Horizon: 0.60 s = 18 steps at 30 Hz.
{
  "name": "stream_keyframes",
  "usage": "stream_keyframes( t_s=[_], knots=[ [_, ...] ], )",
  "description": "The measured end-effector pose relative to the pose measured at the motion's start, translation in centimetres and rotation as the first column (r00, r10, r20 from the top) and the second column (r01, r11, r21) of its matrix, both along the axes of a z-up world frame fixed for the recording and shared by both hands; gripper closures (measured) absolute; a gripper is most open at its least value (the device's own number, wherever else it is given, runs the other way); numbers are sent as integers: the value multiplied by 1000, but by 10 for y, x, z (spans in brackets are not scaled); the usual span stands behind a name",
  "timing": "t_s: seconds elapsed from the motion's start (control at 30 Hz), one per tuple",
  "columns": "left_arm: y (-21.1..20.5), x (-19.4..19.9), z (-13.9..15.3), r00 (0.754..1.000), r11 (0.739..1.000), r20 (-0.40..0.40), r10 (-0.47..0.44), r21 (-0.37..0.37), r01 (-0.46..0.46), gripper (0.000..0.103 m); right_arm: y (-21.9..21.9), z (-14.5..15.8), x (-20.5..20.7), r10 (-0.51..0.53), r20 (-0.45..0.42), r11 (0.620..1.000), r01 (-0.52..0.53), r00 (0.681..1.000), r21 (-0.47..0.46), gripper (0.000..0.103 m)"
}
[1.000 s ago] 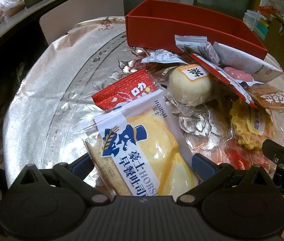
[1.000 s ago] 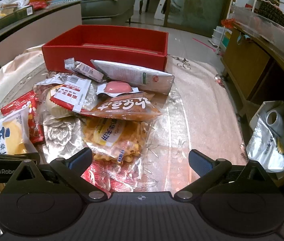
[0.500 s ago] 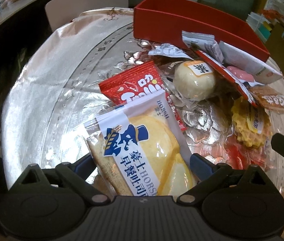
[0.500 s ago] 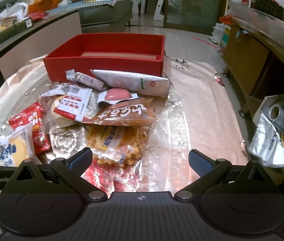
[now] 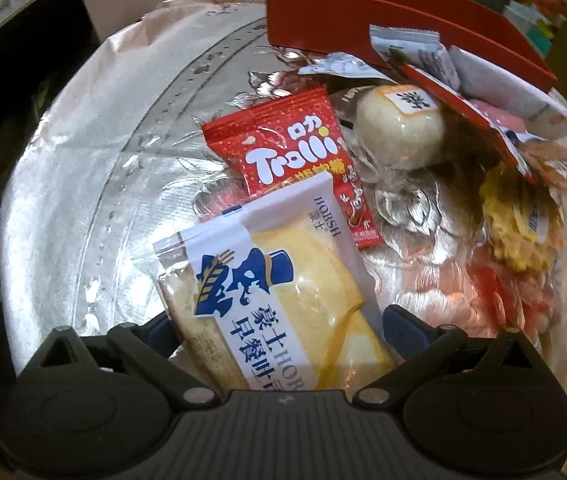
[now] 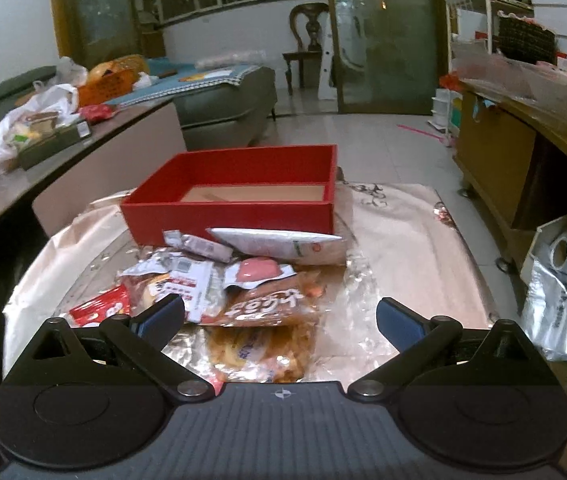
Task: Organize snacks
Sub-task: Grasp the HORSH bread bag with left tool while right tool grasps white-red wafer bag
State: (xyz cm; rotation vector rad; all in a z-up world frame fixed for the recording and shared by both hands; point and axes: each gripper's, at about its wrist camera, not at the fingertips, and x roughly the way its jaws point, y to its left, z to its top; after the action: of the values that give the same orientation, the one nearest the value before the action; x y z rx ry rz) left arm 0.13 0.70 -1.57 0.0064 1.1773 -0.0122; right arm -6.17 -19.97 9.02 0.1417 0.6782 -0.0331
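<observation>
My left gripper (image 5: 277,326) is shut on a white-and-blue HORSH bread packet (image 5: 279,276) and holds it over the foil-covered table (image 5: 83,152). A red Trolli gummy bag (image 5: 295,156) lies just beyond it, then a round cream bun (image 5: 399,128) and a yellow waffle snack (image 5: 519,232). The empty red box (image 6: 239,196) stands at the far side of the pile. My right gripper (image 6: 279,320) is open and empty, raised above the near edge of the snack pile, over a brown snack bag (image 6: 271,304).
A long white packet (image 6: 283,242) and a pink sweet (image 6: 259,270) lie against the box front. A side counter with bags (image 6: 31,128) stands to the left, a cabinet (image 6: 495,160) to the right, and a silver bag (image 6: 563,300) is off the table's right edge.
My left gripper has lifted the bread packet up and back, uncovering the Trolli bag. My right gripper has risen and tilted up, so the room beyond the box is now in view.
</observation>
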Motion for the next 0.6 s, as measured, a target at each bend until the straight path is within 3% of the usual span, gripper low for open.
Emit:
stream_keyframes(
  t_s=[0.1,0.17,0.27,0.43,0.6],
  knots=[
    [6,1,7,1000,999,-16,-26,-29,26,19,1,-2,7,13,-26,1000,-13,1000,14,5],
    [15,1,8,999,997,-13,-39,-63,38,24,4,-1,13,39,-38,999,-38,999,23,19],
    [21,-2,19,998,995,-5,-68,-79,68,30,13,1,24,90,-70,995,-87,993,46,28],
    [42,1,28,997,992,25,-67,-109,70,32,32,-2,61,164,-122,986,-163,979,22,30],
    [53,9,17,999,984,-15,-51,-170,48,33,46,-16,107,227,-207,974,-222,952,49,30]
  ],
)
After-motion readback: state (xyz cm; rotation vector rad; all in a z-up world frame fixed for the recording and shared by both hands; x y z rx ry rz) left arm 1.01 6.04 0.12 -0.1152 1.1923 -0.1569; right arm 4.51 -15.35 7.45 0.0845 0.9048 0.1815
